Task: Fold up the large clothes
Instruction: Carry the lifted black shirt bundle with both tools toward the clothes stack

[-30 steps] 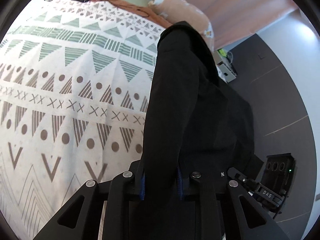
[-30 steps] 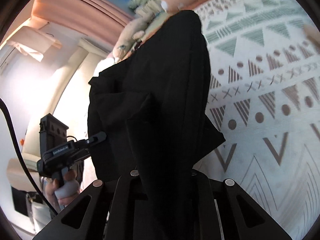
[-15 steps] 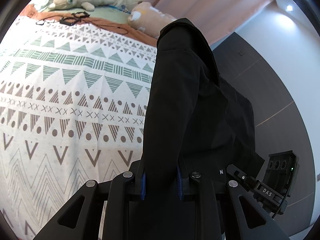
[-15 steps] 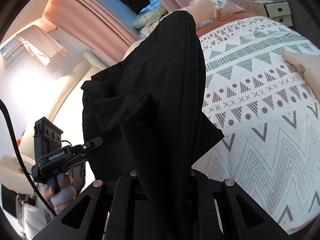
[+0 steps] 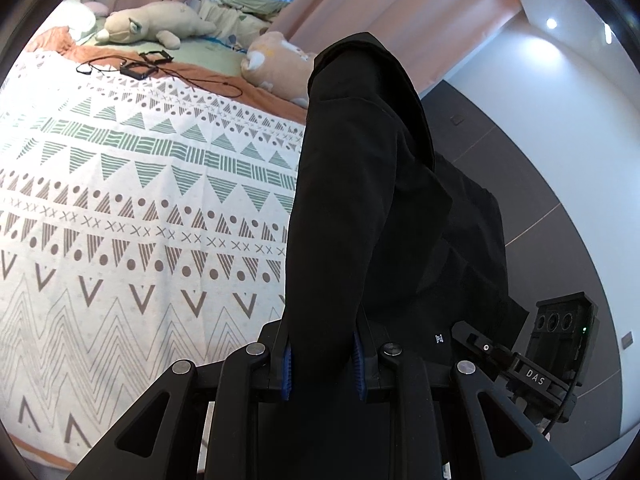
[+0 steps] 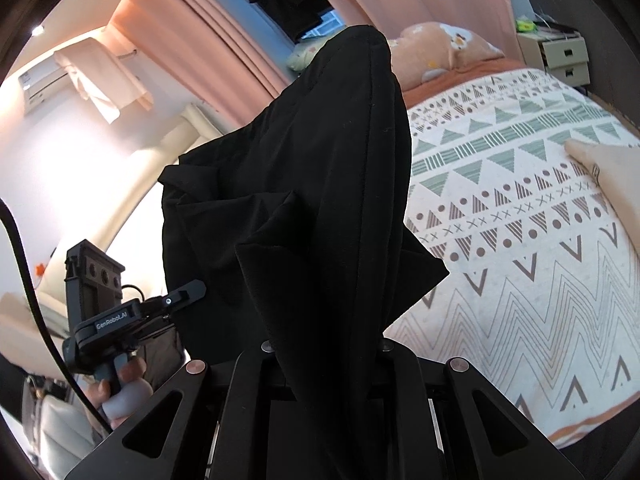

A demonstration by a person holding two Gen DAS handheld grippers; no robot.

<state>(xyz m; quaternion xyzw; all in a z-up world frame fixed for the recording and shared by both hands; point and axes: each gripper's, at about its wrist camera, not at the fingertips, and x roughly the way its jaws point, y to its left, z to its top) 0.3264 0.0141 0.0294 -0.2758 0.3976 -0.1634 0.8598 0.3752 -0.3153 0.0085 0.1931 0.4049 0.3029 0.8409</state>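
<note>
Above the bed's white cover with its green and brown triangle pattern [image 5: 140,208], a large black garment of soft, matte woven cloth [image 5: 360,200] hangs in the air, pinched at two places along one edge. The left gripper [image 5: 322,360] is clamped on a bunched fold of it, its blue pads [image 5: 286,364] pressed in from both sides; the right gripper [image 6: 326,356] is likewise closed over a thick gather of the same cloth [image 6: 320,184]. The fabric drapes in deep, limp folds and one loose corner juts out, so I judge it floppy and fairly light, with no stiffness to keep a crease by itself. It looks grippy rather than slick. Holding a single layer near the corners of an edge, well apart, would likely let it fall flat; the present bunched holds probably leave it twisted. A tan plush pillow [image 5: 280,64] lies at the head of the bed.
</note>
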